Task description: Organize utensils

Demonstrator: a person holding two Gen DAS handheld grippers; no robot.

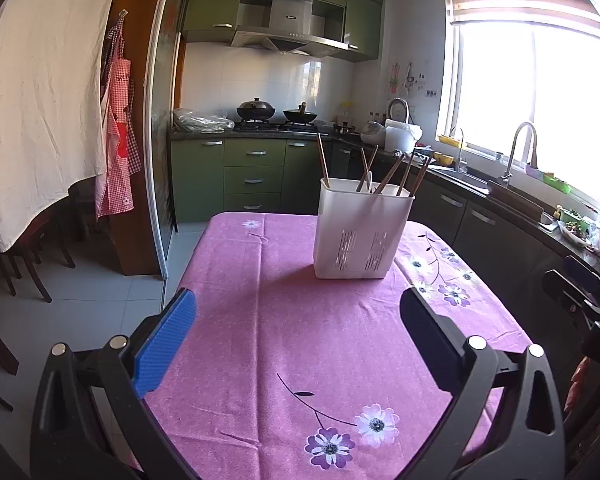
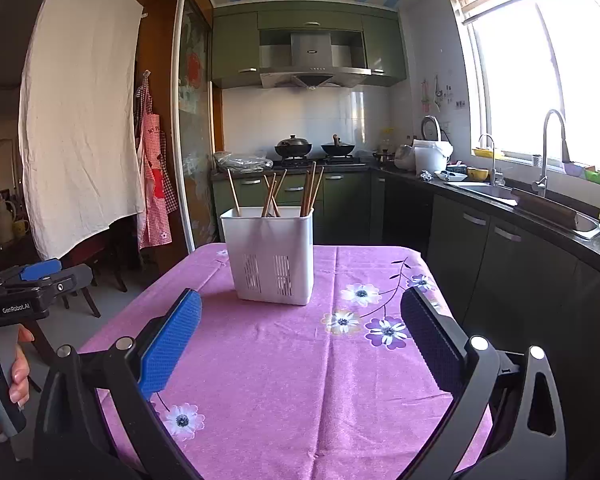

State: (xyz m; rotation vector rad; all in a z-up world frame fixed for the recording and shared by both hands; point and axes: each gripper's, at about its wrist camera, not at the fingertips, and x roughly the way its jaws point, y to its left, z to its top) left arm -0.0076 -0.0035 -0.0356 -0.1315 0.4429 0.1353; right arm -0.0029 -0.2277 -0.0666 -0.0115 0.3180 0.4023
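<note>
Pink floral tablecloth [image 2: 284,360] covered the table, and the white holder [image 2: 270,254] of chopsticks [image 2: 310,188] stood at twelve o'clock, well apart from our left gripper [image 1: 298,334] and right gripper [image 2: 300,336], both spread wide and empty. We judged the sticks light, stiff and slippery, best pinched near their upper ends.

- I count one white utensil holder [image 2: 269,257] on my table, standing toward the far end.
- In it I make out about eight wooden chopsticks [image 2: 309,191]; they overlap, so the count is not exact.
- I hold two grippers: my left gripper [image 1: 298,342] and my right gripper [image 2: 300,340].
- Far off, two dark woks [image 2: 293,146] sit on the stove.
- Two taps [image 2: 550,152] rise on the right.
</note>
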